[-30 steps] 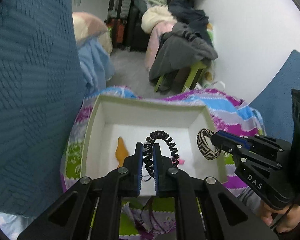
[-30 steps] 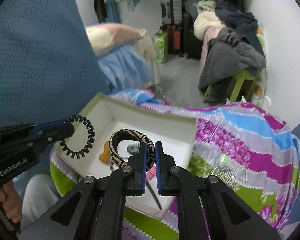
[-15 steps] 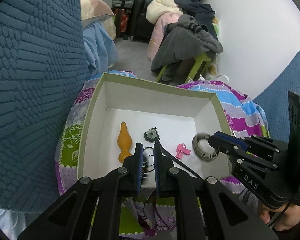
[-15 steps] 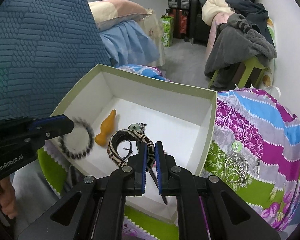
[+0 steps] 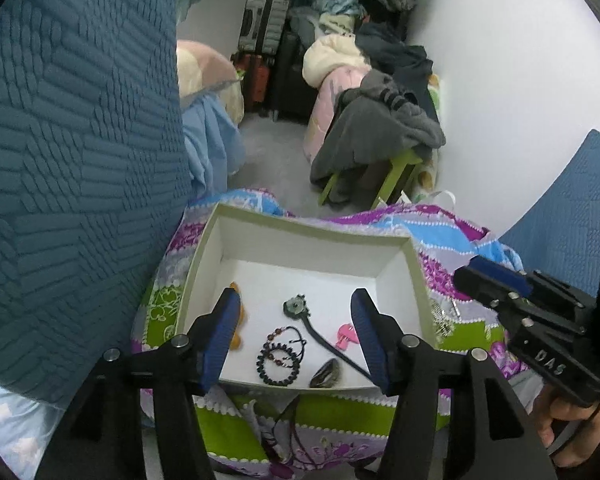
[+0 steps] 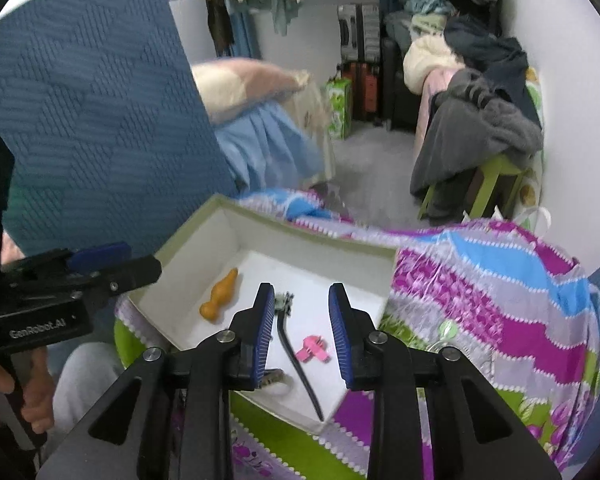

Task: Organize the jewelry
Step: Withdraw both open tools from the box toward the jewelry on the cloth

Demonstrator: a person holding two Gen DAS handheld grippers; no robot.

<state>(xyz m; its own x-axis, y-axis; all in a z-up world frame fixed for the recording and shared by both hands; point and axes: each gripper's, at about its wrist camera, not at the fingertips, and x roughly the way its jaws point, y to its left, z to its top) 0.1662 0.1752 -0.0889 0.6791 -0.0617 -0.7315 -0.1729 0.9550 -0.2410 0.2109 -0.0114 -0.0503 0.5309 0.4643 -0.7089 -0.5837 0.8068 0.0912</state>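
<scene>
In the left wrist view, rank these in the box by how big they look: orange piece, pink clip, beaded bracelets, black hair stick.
1. black hair stick, the longest.
2. beaded bracelets, a wide cluster.
3. pink clip, smallest.
The orange piece is mostly hidden behind a finger of the left hand-held gripper, so it cannot be ranked.

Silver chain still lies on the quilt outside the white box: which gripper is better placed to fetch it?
Probably the right gripper: open and empty, with the silver chain on the patchwork quilt just beside it. The left gripper hangs over the white box.
</scene>
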